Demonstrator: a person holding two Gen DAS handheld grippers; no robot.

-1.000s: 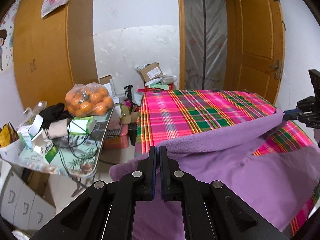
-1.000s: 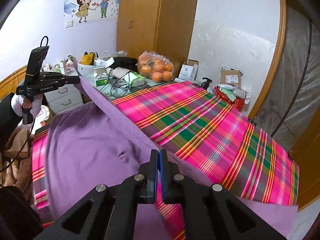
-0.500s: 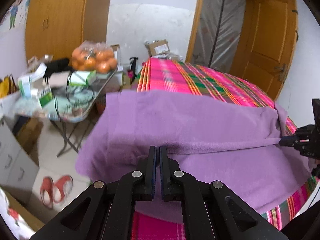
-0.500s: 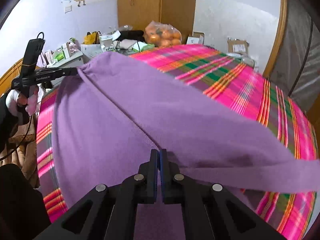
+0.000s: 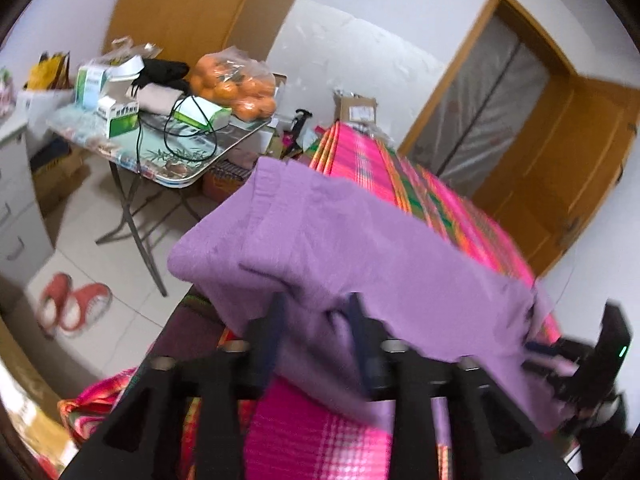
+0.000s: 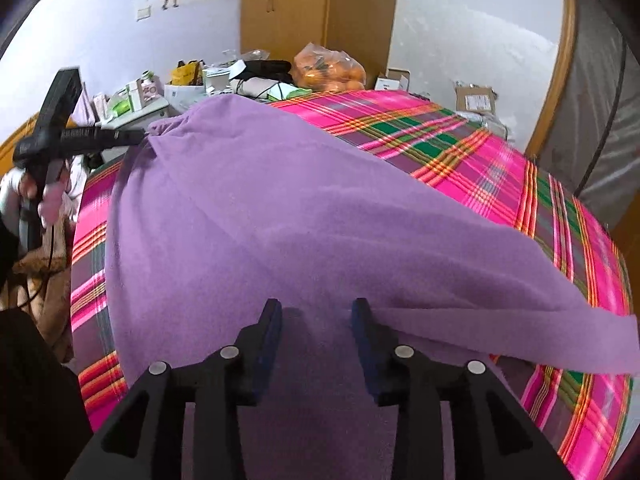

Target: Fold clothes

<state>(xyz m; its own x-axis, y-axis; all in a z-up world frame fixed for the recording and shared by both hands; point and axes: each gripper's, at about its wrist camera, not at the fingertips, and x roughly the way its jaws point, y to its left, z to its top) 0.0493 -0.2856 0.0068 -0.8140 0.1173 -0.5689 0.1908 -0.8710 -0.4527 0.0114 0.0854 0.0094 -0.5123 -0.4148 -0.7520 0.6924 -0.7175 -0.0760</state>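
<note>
A purple garment [image 6: 280, 208] lies doubled over on the bed's pink plaid sheet [image 6: 460, 152], a sleeve trailing off to the right. My right gripper [image 6: 316, 316] hovers just over its near edge. Its jaws are opening, the cloth lies under them, and the pads press on nothing. In the left wrist view the garment [image 5: 360, 248] drapes across my left gripper [image 5: 316, 316]. Those jaws are opening too, with loose cloth hanging between the fingers. The right gripper [image 5: 534, 356] sits at the cloth's far corner. The left gripper [image 6: 138, 136], held in a hand, points at the other corner.
A folding table [image 5: 176, 176] left of the bed carries a bag of oranges [image 5: 236, 88], boxes and cables. Red slippers [image 5: 72, 304] lie on the tiled floor. White drawers [image 5: 12, 216] stand at far left. Beyond the bed are a cardboard box [image 5: 354, 106] and a wooden door [image 5: 560, 184].
Both grippers came down with the lifted cloth edge, laying it over the lower layer. Their jaws, shut on the cloth before, now stand apart. The left view has tilted.
</note>
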